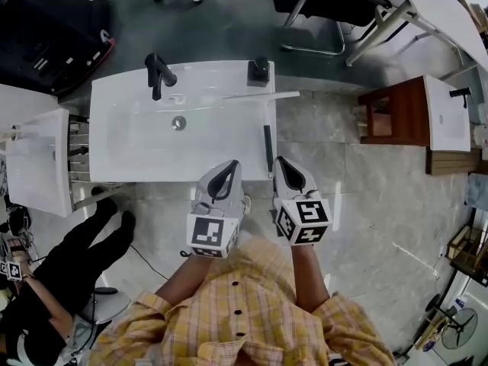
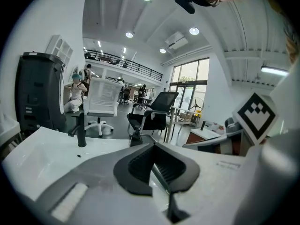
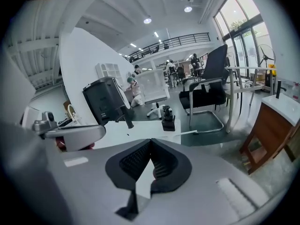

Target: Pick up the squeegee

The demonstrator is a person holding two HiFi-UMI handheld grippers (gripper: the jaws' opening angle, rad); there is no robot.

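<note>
The squeegee lies on the right part of the white sink counter [image 1: 137,147]: a pale thin blade [image 1: 263,95] across the back and a dark handle [image 1: 268,149] running toward me along the right edge. The blade's end [image 3: 199,132] pokes past the counter corner in the right gripper view. My left gripper [image 1: 224,172] hovers at the counter's front edge, left of the handle, jaws together and empty. My right gripper [image 1: 283,166] is just right of the handle's near end, off the counter's corner, also shut and empty. Both point at the sink.
A black faucet [image 1: 158,73] and a black soap dispenser [image 1: 259,69] stand at the back of the counter. A second white basin [image 1: 38,158] is at the left, with a seated person's legs [image 1: 91,242] beside it. A brown cabinet [image 1: 396,113] stands to the right, office chairs [image 1: 335,6] behind.
</note>
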